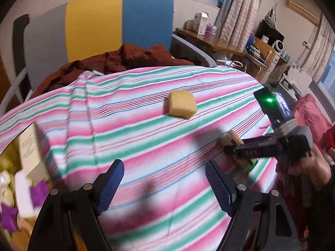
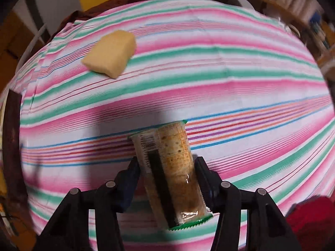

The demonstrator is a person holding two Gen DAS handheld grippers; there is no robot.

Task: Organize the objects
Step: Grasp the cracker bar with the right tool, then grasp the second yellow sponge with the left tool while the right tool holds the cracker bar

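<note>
Right gripper fingers clamped on cracker pack, pack held lengthwise between the pads, just above the striped cloth near edge. Left gripper fingers spread wide, nothing between them. Yellow sponge lies on the cloth, farther in, well apart from both.

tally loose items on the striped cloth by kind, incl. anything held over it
Yellow sponge: 1, lying on the striped cloth.
Cracker packet: 1, clamped in the right gripper.
Total: 2.
Left gripper: open, holding nothing.
</note>
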